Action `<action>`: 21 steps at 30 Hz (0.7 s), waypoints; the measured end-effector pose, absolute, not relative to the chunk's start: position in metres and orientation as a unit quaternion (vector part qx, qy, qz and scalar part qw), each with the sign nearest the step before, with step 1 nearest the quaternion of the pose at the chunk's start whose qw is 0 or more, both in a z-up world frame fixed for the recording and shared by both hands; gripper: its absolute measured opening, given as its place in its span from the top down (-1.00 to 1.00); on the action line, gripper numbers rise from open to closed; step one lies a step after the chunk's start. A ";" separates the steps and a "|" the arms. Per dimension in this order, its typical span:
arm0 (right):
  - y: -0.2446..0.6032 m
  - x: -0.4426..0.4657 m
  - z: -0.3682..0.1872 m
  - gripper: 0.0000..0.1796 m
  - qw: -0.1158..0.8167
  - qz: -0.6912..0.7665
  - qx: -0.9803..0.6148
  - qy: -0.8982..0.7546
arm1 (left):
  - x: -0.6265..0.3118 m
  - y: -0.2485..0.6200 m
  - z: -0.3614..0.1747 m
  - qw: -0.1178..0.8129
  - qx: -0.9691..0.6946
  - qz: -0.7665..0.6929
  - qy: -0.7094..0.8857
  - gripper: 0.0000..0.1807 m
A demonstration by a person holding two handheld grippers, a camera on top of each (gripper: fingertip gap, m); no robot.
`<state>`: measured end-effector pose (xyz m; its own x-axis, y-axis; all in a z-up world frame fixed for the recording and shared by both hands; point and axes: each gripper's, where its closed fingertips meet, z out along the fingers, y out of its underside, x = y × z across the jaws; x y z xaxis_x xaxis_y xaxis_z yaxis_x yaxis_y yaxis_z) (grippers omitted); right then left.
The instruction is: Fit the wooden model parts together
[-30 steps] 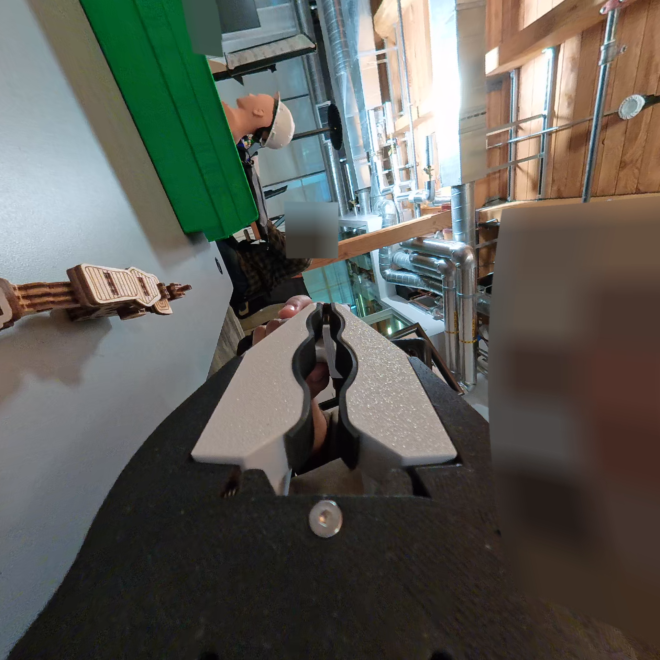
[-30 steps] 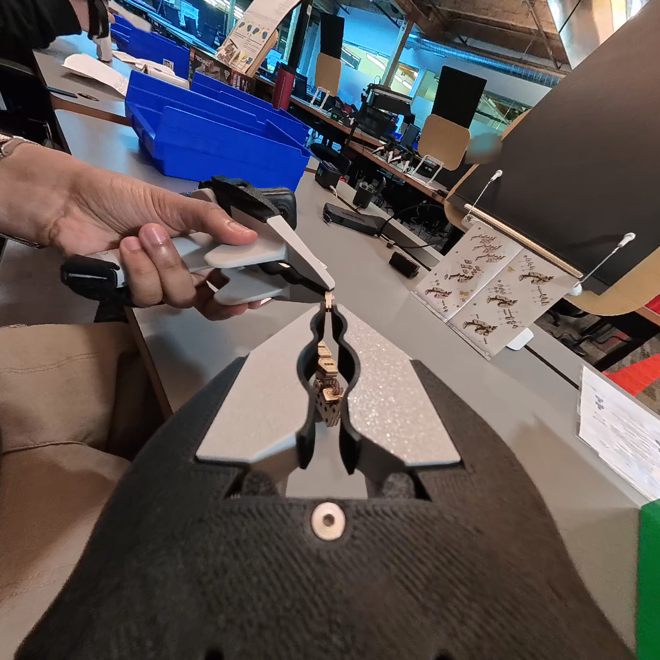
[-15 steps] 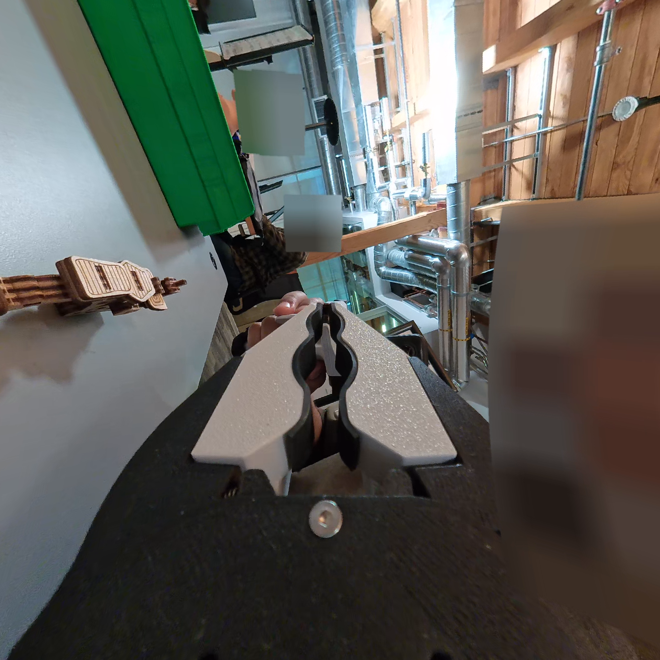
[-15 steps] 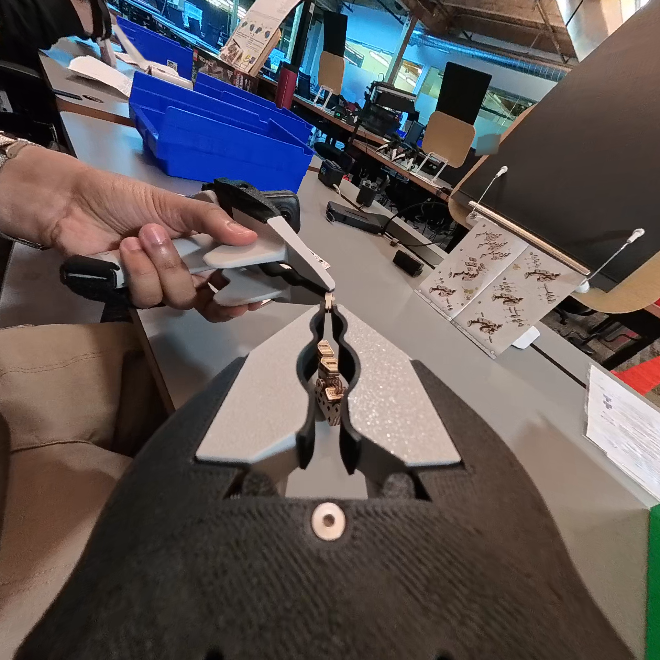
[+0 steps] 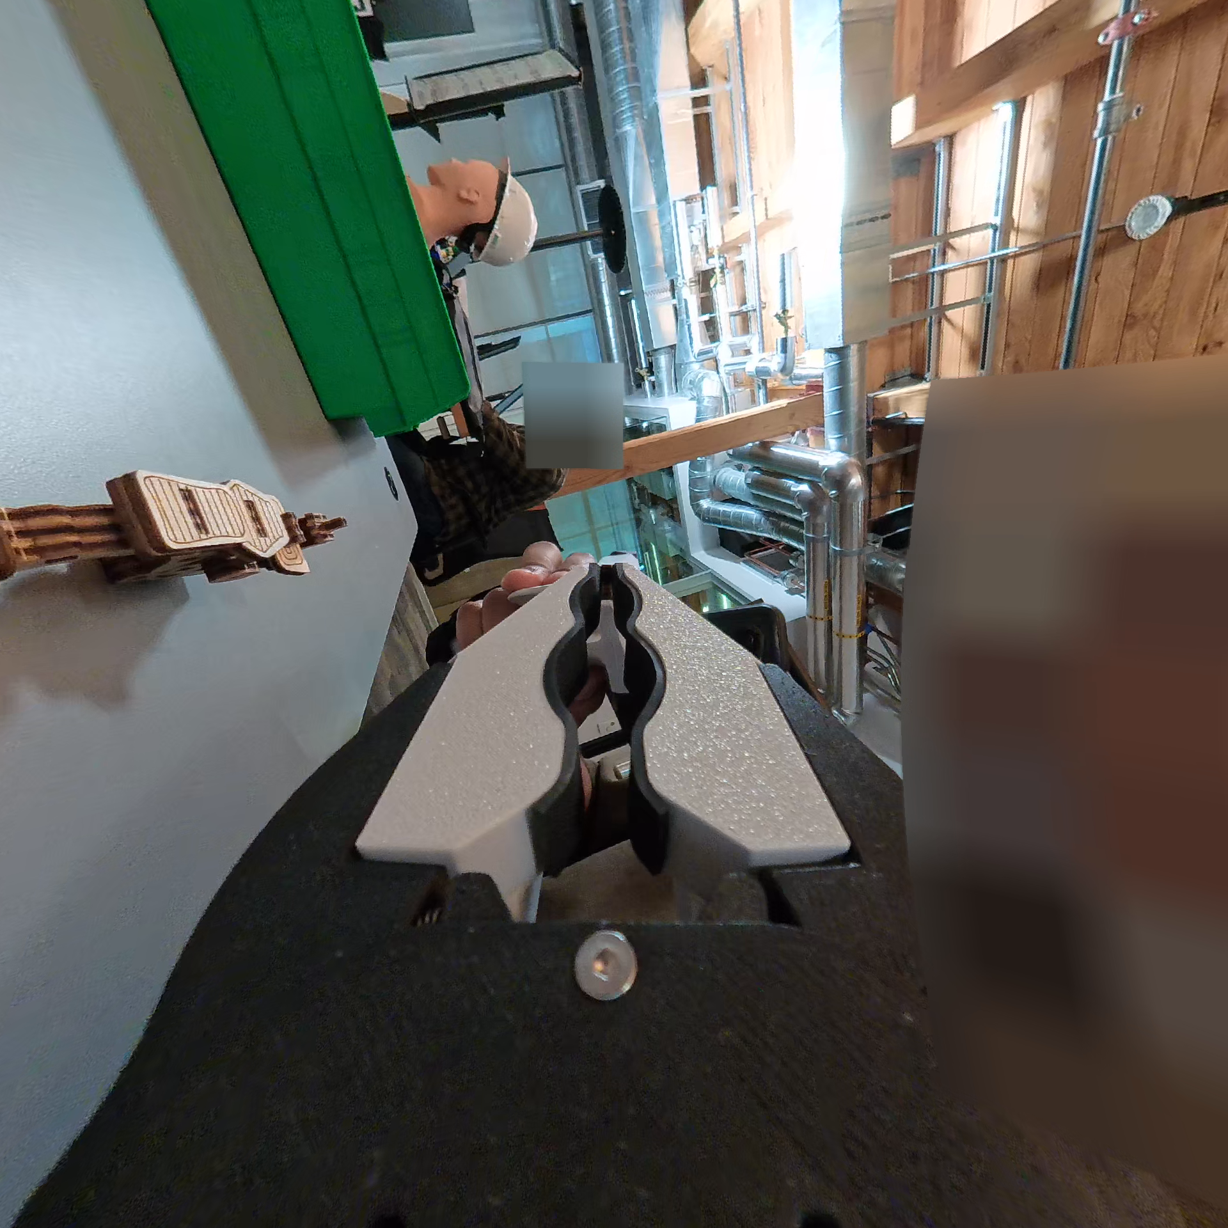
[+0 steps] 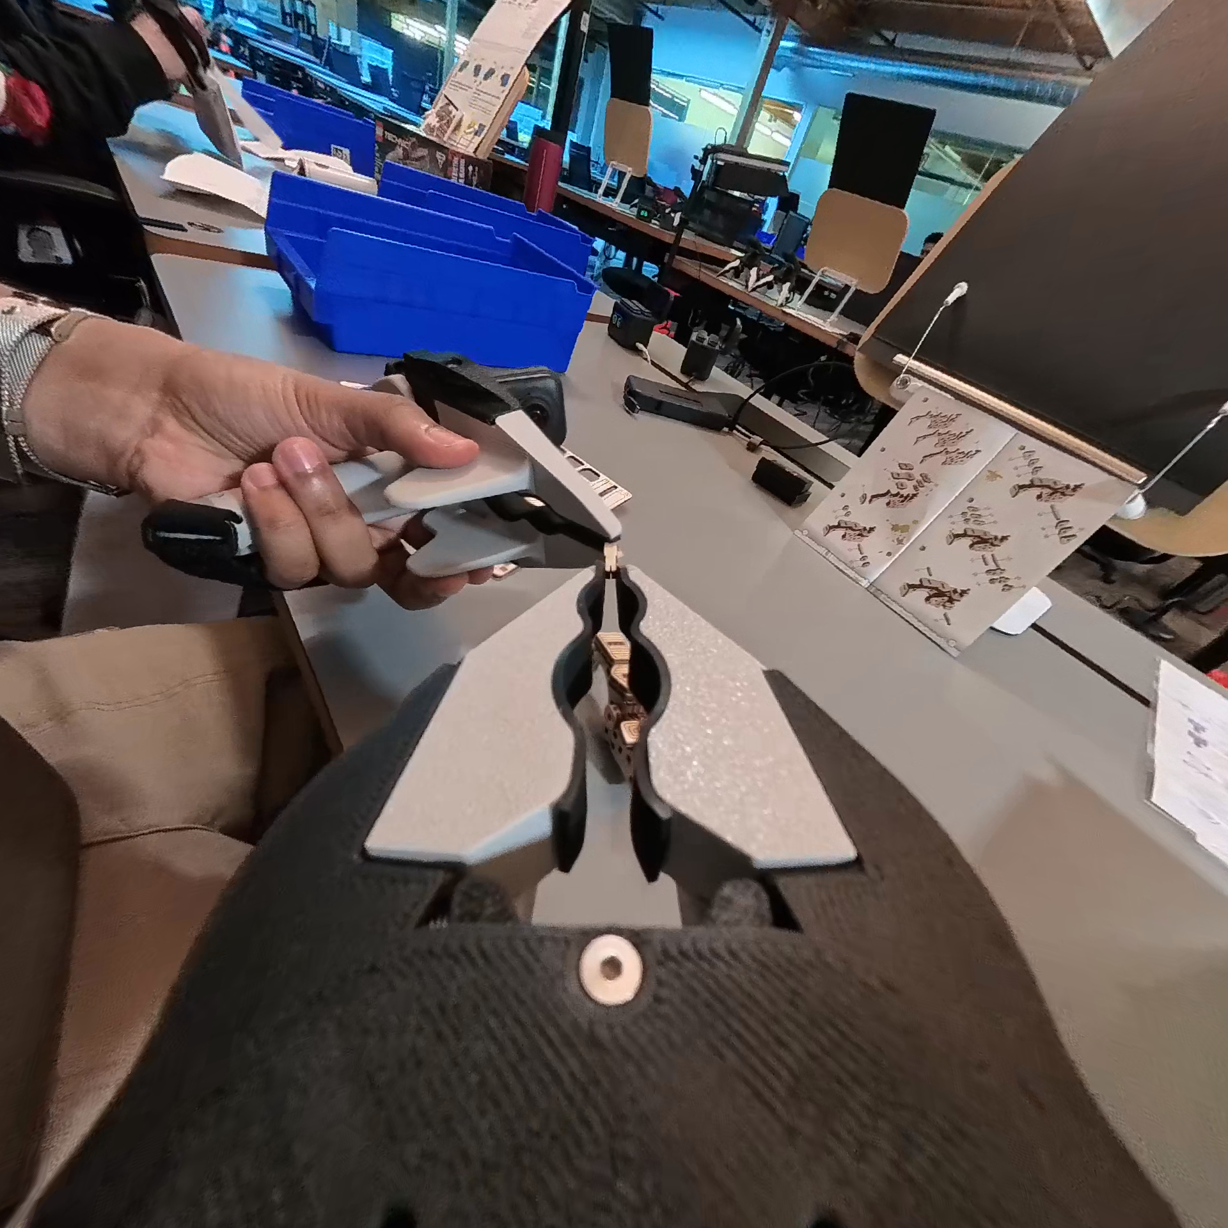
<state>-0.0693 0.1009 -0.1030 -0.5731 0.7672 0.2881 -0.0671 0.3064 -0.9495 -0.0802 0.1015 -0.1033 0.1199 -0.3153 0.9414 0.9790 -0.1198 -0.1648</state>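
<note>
My right gripper [image 6: 610, 571] is shut on a slim wooden model part [image 6: 621, 698] that runs along the gap between its fingers, with a small pale tab sticking out past the tips. My left gripper [image 6: 611, 535], held in a hand [image 6: 219, 438], meets that tab tip to tip from the upper left and is shut on it. In the left wrist view, the left gripper [image 5: 606, 573] has its jaws together. The right hand shows behind it. A larger assembled wooden piece [image 5: 199, 525] lies on the grey table [image 5: 100, 332], apart from both grippers.
Blue bins [image 6: 425, 286] stand at the back left of the table. An instruction sheet [image 6: 957, 505] hangs under a black board at right, with black devices and cables [image 6: 684, 402] near it. A green bin [image 5: 319, 219] sits beyond the wooden piece. A paper [image 6: 1189, 751] lies at right. Both grippers' tips are close together, under 4 cm apart.
Both grippers stay shut and tip to tip. The views have only shifted slightly.
</note>
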 end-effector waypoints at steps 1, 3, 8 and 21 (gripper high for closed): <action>0.101 -0.069 -0.103 0.99 0.385 0.537 -0.250 -0.708 | -0.080 0.101 -0.103 0.569 -0.486 -0.569 -0.341 1.00; 0.101 -0.070 -0.103 0.99 0.379 0.540 -0.254 -0.708 | -0.081 0.101 -0.103 0.568 -0.485 -0.570 -0.342 1.00; 0.100 -0.070 -0.104 0.99 0.382 0.531 -0.249 -0.714 | -0.081 0.101 -0.104 0.568 -0.482 -0.572 -0.344 1.00; 0.100 -0.071 -0.104 1.00 0.374 0.539 -0.258 -0.709 | -0.082 0.101 -0.105 0.567 -0.481 -0.571 -0.348 1.00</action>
<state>-0.0710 0.1004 -0.1042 -0.5880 0.7685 0.2523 -0.0378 0.2854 -0.9577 -0.0822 0.1009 -0.1049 0.1051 -0.3135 0.9438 0.9823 -0.1152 -0.1477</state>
